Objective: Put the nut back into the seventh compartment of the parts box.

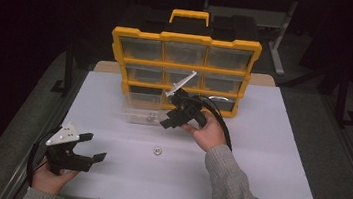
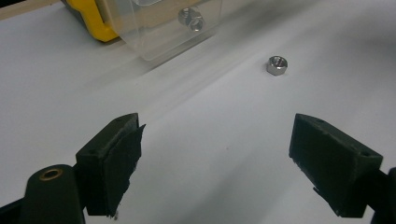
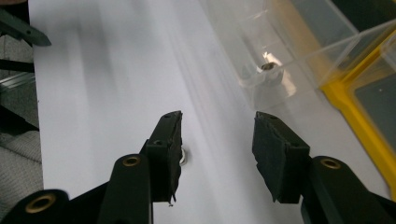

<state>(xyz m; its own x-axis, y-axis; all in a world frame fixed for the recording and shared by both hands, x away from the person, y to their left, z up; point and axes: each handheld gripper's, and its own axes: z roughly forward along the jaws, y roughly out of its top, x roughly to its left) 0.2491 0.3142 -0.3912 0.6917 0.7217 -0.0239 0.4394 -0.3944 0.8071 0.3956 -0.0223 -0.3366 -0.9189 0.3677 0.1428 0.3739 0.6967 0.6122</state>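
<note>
Dim room, grey carpeted floor (image 1: pixel 338 163), white table (image 1: pixel 268 155), metal frame legs (image 1: pixel 278 50) behind.

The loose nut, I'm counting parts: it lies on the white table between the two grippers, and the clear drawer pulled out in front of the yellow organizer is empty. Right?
Not quite. The clear drawer isn't empty: the left gripper view shows a nut inside it. The loose nut does lie on the white table, in front of the yellow organizer.

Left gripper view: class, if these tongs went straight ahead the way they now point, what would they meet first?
Probably bare white table first; further along that line stands the clear drawer holding a nut. The loose nut lies right of centre. Depth is uncertain.
</note>
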